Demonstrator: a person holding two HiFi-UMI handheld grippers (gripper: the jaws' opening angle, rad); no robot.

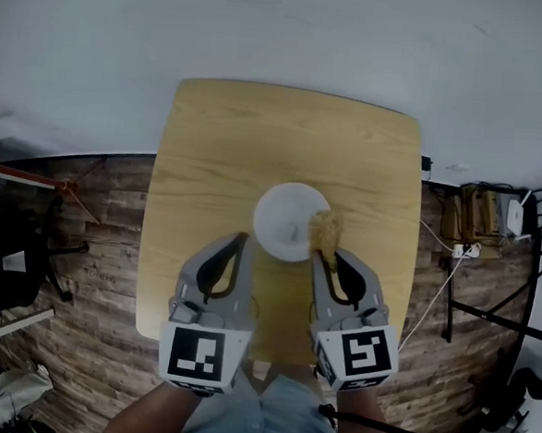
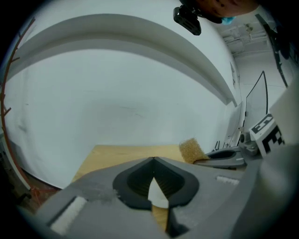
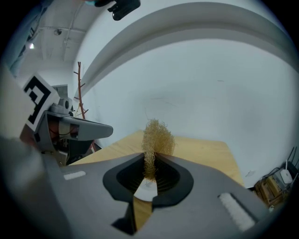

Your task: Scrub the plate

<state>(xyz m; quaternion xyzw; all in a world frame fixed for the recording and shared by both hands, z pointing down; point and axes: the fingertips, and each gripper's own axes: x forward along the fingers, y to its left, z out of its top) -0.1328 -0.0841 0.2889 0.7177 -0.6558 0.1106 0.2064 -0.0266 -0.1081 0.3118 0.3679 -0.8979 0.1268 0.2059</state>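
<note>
A white plate (image 1: 285, 214) lies near the middle of the wooden table (image 1: 221, 143). My right gripper (image 1: 318, 252) is shut on a tan fibrous scrub pad (image 1: 325, 229), which sits over the plate's right rim. In the right gripper view the scrub pad (image 3: 158, 135) sticks up from the closed tips of the right gripper (image 3: 152, 155), with the plate (image 3: 145, 190) showing white below. My left gripper (image 1: 244, 240) is just off the plate's lower left rim. Seen from its own camera, the left gripper (image 2: 153, 161) has its jaws meeting, with nothing visible between them.
The table's near edge (image 1: 152, 328) is under both grippers and a white wall stands behind its far edge. A wooden floor surrounds it. Cables and a white router (image 1: 513, 217) sit at the right, dark furniture (image 1: 18, 258) at the left.
</note>
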